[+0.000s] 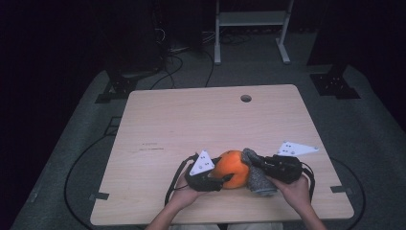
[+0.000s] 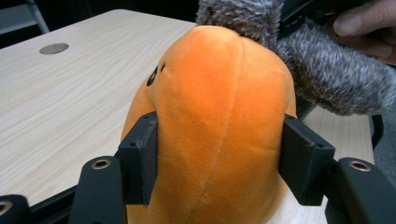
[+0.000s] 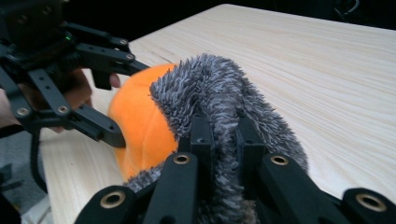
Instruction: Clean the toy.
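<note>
**Near Edge of Desk: Both Grippers Engaged on Plush Toy**

At the near edge of the desk (image 1: 158, 120), between the person's two hands, an orange plush toy (image 1: 231, 168) rests on the wood surface. A grey fuzzy part (image 1: 258, 178) adjoins its right side, touching it.

Left gripper (image 1: 225, 178) — its jaws are pressed against the two opposite flanks of the orange body, one pad on each side, as the left gripper view shows; the plush surface dents slightly at the contact. The left hand (image 1: 184, 195) holds this gripper from below.

Right gripper (image 1: 253, 163) — its jaws are drawn close together and pinch a fold of the grey fuzzy part, with pile bulging above and around the pads. The right hand (image 1: 297, 189) grasps the gripper body.

A round hole (image 1: 246, 98) lies in the desk's far side, well apart from the toy.
</note>
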Demonstrator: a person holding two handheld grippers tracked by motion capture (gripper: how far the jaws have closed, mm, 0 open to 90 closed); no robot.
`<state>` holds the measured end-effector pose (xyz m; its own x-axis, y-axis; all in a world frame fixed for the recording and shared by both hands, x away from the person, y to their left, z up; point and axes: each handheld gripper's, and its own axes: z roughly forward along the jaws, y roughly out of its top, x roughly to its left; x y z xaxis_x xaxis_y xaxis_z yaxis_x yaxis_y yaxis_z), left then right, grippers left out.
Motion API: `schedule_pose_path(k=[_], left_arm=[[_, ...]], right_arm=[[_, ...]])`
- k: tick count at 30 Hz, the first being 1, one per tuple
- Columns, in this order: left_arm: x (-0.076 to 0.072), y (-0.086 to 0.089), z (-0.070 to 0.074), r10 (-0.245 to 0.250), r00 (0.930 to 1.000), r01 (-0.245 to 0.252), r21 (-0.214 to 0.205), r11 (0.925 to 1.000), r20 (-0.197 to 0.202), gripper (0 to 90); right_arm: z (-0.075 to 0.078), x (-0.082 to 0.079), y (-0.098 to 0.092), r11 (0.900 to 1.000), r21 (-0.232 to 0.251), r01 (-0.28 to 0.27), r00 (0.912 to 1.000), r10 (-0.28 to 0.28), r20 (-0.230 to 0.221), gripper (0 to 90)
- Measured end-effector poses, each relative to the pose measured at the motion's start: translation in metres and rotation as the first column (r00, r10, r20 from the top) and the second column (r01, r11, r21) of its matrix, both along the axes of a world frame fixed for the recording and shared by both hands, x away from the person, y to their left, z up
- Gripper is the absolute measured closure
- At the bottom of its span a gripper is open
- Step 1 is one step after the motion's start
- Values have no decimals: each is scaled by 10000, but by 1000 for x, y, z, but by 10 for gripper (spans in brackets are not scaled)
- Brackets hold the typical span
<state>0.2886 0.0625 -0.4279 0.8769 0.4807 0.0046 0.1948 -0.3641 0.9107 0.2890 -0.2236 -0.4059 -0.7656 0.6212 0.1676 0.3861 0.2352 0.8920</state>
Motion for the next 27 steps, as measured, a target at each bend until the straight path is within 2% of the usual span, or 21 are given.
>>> schedule_pose_path(k=[2, 4, 6, 8, 9, 11, 12, 13, 15, 17, 19, 20, 21, 25, 27], left_arm=[[0, 0, 2, 113, 9999, -113, 17, 9999, -48, 375], [1, 0, 3, 219, 9996, -222, -147, 9996, -204, 377], [2, 2, 4, 229, 9987, -242, -272, 9993, -459, 378], [1, 5, 5, 252, 9978, -286, -550, 9981, -619, 381], [1, 7, 6, 321, 9975, -358, -569, 9977, -634, 382], [1, 8, 7, 375, 9970, -414, -581, 9974, -672, 382], [2, 8, 6, 392, 9970, -432, -598, 9973, -672, 382], [2, 8, 6, 401, 9972, -436, -549, 9975, -629, 382], [3, 6, 5, 407, 9971, -440, -516, 9977, -636, 376], [2, 5, 5, 385, 9982, -401, -328, 9987, -467, 318], [2, 5, 4, 206, 9994, -206, 0, 9998, -285, 207], [3, 5, 4, 178, 9995, -173, 197, 9997, -251, 181], [4, 5, 3, 221, 9995, -215, 218, 9995, -243, 174], [4, 2, 1, 403, 9990, -402, 55, 9992, -179, 286], [3, 1, 0, 486, 9986, -485, 51, 9988, -197, 312]], right_arm=[[6, -6, 4, 9999, -70, -92, 9994, 94, 329, 806], [14, -14, 13, 9985, -82, -537, 9961, 542, 695, 805], [18, -19, 23, 9961, -518, -709, 9911, 762, 1092, 805], [16, -18, 25, 9955, -720, -617, 9901, 702, 1212, 805], [14, -15, 23, 9965, -651, -518, 9925, 587, 1076, 805], [8, -9, 17, 9958, -916, -58, 9958, 141, 909, 806], [6, -8, 14, 9969, -787, 19, 9974, 38, 722, 806], [6, -9, 13, 9979, -640, -15, 9975, 60, 699, 806], [9, -13, 16, 9974, -692, -195, 9956, 257, 897, 806], [10, -15, 21, 9953, -938, -260, 9934, 362, 1090, 806], [7, -11, 21, 9953, -923, -291, 9949, 377, 931, 805], [5, -9, 19, 9956, -901, -271, 9955, 351, 876, 805], [4, -7, 18, 9958, -887, -235, 9962, 308, 816, 805], [1, -4, 13, 9956, -941, 17, 9973, 52, 730, 805], [4, -9, 15, 9959, -905, -18, 9968, 90, 793, 806]])
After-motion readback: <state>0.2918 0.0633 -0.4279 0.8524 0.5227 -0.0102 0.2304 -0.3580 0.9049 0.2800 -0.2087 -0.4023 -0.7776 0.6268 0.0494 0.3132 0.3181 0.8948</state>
